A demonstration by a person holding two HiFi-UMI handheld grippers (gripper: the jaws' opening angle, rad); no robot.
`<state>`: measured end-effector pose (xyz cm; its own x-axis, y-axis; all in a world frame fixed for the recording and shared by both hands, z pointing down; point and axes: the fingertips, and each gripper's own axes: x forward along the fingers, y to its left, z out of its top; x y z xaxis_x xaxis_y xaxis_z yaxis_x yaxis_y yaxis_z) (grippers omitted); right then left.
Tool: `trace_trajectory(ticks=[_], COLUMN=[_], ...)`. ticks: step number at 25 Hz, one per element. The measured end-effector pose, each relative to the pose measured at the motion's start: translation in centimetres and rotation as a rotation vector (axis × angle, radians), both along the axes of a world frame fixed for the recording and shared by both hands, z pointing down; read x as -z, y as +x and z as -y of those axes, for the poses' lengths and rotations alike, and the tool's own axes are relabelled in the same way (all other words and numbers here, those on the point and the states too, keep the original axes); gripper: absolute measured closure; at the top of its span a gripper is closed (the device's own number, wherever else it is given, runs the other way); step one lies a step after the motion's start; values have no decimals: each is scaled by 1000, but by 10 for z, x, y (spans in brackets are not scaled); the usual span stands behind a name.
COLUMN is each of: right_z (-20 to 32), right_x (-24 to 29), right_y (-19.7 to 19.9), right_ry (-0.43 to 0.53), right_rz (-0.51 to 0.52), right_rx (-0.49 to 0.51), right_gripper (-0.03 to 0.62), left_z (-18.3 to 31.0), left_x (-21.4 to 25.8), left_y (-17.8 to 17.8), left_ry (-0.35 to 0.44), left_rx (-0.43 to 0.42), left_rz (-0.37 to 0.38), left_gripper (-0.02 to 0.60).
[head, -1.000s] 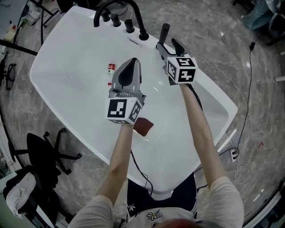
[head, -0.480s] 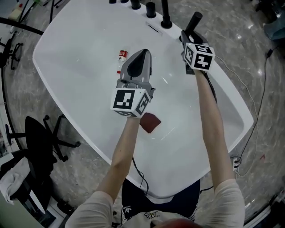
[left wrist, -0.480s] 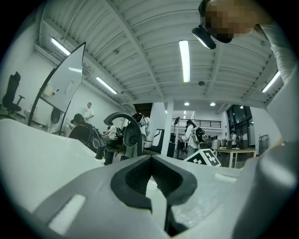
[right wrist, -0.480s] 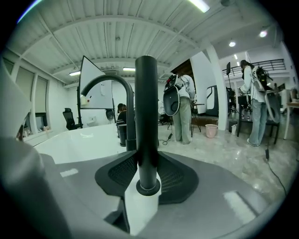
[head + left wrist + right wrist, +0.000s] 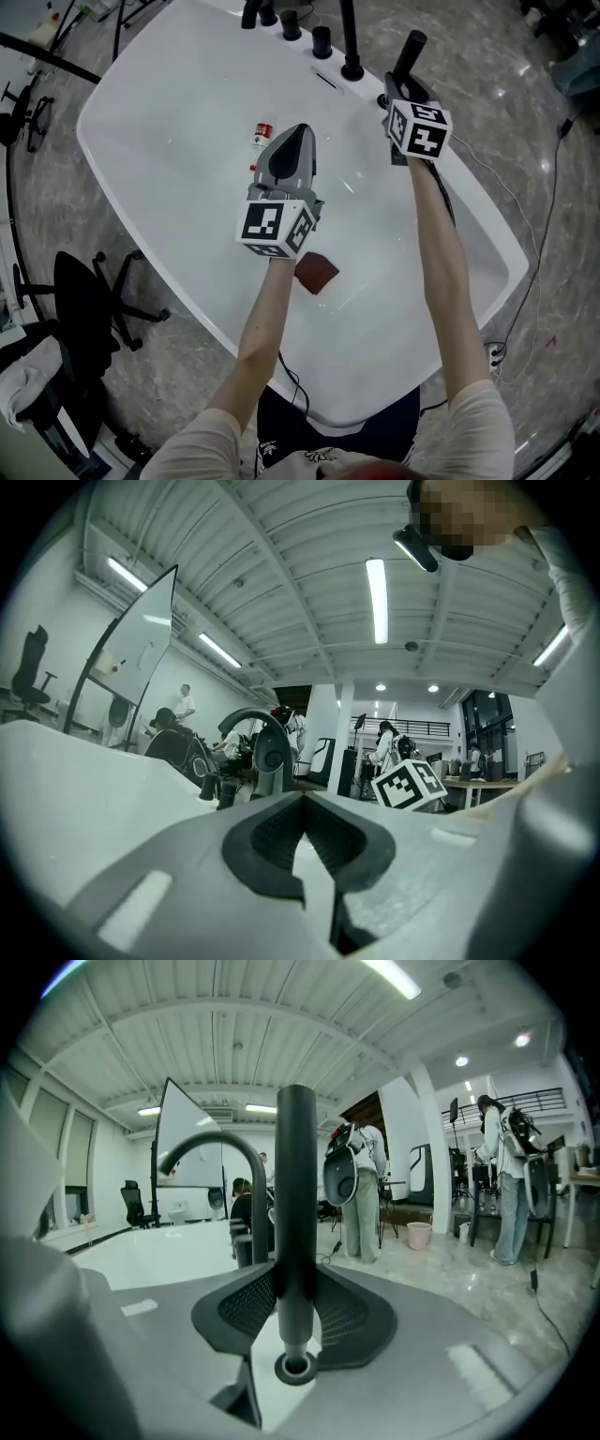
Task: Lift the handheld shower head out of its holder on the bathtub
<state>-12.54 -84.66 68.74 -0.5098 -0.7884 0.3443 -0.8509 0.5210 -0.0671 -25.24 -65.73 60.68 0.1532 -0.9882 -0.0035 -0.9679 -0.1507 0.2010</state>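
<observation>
The handheld shower head [image 5: 412,49] is a black rod standing upright at the bathtub's [image 5: 169,112] far right rim. In the right gripper view the shower head [image 5: 296,1194] rises between the jaws, its lower end at the round holder [image 5: 296,1368]. My right gripper [image 5: 401,89] [image 5: 296,1307] is shut on the shower head, with a pad against each side of it. My left gripper [image 5: 300,133] [image 5: 305,846] hovers over the middle of the tub, shut with nothing in it.
A black curved faucet [image 5: 349,37] [image 5: 211,1147] and several black knobs [image 5: 322,39] stand along the far rim, left of the shower head. A small red-capped bottle [image 5: 262,134] and a dark red square [image 5: 317,272] lie inside the tub. An office chair [image 5: 89,300] stands at the left.
My right gripper moved from beside the shower head to around its handle. The head camera shifted, and the left gripper stayed over the tub.
</observation>
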Motion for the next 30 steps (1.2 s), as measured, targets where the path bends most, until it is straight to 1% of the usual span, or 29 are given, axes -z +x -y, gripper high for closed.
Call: trace_trajectory(ticks=[3,7,11,13,17,20,24,26,27,28,30], right_z=[6,-5,-10,-22,-70,-107,-160,-193,-211,-227,-254], right_x=[53,124,217,254,307,347,384,401,411,422,446], right_y=[-4,-5,-3,1,18,24,38,47,51,55,64], right_ry=[64,131,241,274,276,296,317,328,336,347,382], right_rz=[21,19,46,62,85,124,160,178,186,196,206], right_rx=[1,15,15,16,19,26,53,72,81,89,96], right_gripper=[450,450,450,450,450,448,450,450,450,450,448], left_z=[1,-7,-7,-13,-45,-59,-74,-90,-100,-110,-126], left_x=[28,82,155,186,244,283,307,318,326,334,354], left_y=[-5,-4,-4,1,19,26,54,63,66,69,75], left_ry=[30,76,174,204,210,220,189,182,184,187,200], left_rx=[12,8,12,8,-3,-3,-62,-74,-70,-61,-32], left_rz=[6,12,26,36,75,62,83,61,62,80,139], left_gripper=[581,581,581,581,581,581,581,581,581,581,581])
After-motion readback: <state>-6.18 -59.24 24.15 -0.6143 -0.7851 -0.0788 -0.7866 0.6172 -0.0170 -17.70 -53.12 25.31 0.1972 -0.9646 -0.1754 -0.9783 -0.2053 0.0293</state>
